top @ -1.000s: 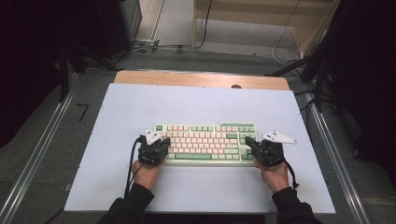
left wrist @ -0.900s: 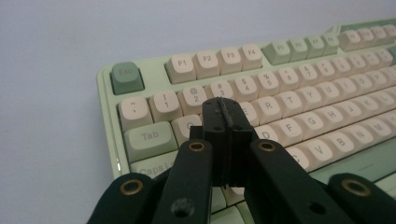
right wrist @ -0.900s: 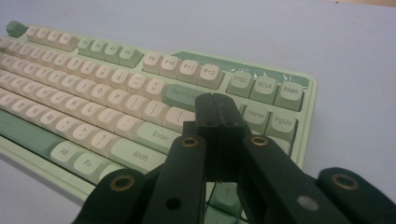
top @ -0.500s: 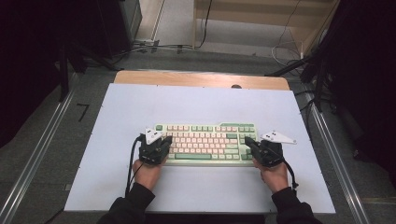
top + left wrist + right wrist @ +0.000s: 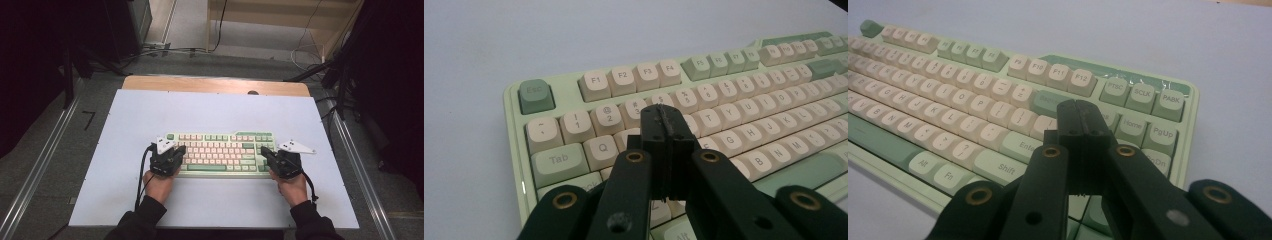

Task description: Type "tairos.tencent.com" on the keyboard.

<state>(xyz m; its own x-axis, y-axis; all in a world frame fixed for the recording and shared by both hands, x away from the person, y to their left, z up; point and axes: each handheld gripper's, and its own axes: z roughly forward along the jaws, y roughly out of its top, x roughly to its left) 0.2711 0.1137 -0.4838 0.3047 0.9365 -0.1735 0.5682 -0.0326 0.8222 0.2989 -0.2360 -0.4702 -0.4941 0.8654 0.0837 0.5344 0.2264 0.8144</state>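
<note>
Green keyboard, between left gripper, right gripper

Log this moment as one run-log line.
scene: keyboard on white table | left hand-held gripper: shut, over left keys | right hand-held gripper: shut, over right keys | holding: nothing

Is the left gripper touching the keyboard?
Cannot tell: the left gripper view has the shut left gripper over the keyboard, its tip hiding any contact.

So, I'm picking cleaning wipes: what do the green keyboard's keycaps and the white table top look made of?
Cream and green keycaps: likely matte plastic, moulded with printed legends. White table top: smooth, low-sheen sheet or laminate over a wooden board, apparently.
</note>
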